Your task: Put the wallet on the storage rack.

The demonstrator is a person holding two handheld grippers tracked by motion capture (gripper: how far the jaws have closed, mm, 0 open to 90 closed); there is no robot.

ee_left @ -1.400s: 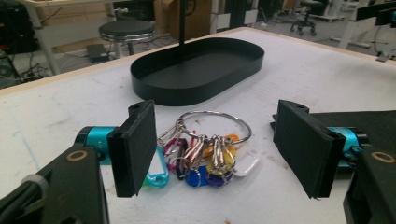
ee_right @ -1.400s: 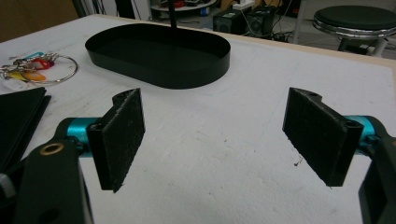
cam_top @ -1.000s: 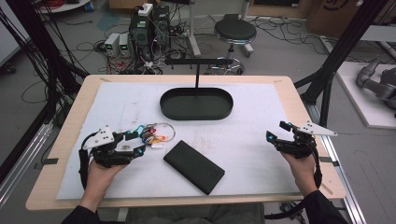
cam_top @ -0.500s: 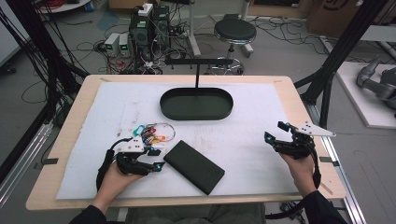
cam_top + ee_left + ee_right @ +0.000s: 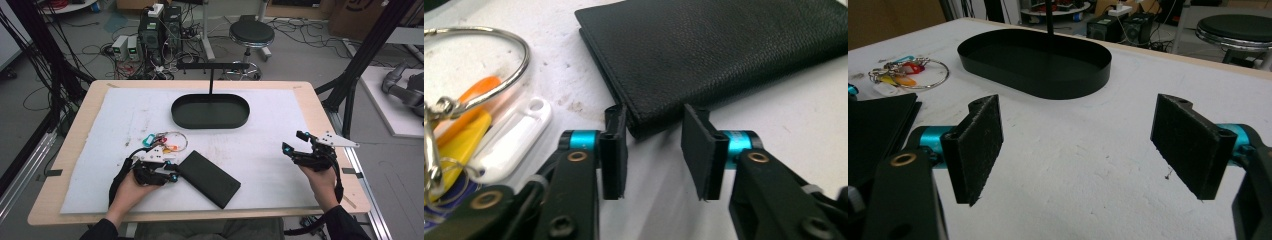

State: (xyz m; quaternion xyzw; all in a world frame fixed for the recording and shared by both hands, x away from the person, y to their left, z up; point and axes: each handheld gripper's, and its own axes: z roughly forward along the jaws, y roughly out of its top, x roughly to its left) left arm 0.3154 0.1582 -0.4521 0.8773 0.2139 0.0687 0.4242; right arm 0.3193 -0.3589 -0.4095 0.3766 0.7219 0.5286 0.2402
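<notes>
Black leather wallet [image 5: 719, 55] corner now sits between the left gripper [image 5: 655, 150] pads, which have just been narrowing, not yet pinching; right gripper [image 5: 1088, 150] gapes idle.

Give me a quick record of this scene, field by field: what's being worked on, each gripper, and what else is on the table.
work item: black wallet flat on the white mat
left gripper: jaws have just been closing, set around the wallet's corner, pads not yet pressing
right gripper: jaws wide apart, nothing between them, off to the right of the mat
key ring: coloured tags, beside the wallet
tray: black oval, farther back on the mat
</notes>
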